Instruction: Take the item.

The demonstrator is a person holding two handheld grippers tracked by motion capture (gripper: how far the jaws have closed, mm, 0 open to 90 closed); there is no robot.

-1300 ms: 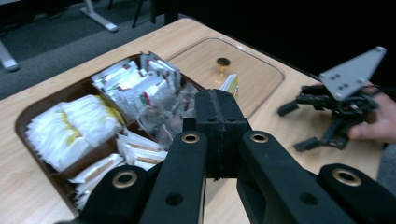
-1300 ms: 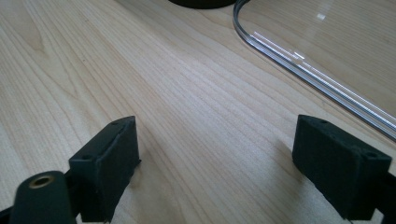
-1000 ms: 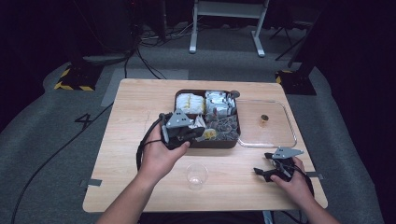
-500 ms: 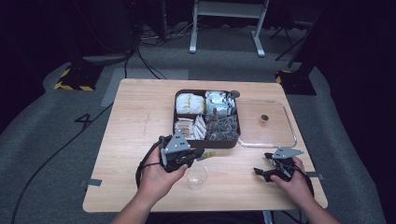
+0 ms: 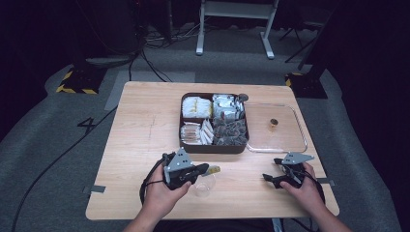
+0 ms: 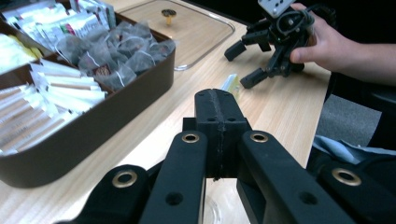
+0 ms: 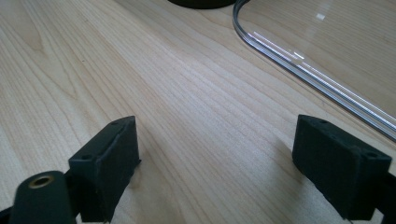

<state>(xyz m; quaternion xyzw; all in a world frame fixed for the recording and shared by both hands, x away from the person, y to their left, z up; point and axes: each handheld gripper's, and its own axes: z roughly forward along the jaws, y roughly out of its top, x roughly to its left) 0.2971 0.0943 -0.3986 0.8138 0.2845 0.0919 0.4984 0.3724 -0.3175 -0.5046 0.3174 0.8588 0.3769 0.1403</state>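
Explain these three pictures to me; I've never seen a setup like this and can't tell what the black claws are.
There is no robot here. A person sits at a wooden table and holds a hand tool with two black jaws in each hand. The wide picture comes from a camera overhead; the other two come from cameras riding on each tool, looking along its jaws.

On the table sits a brown box of tea bags and sachets in compartments, with its clear lid lying beside it, and a small clear cup near the front edge.

The left gripper is shut on a small yellow packet, above the cup. The right gripper rests open on the table, holding nothing.
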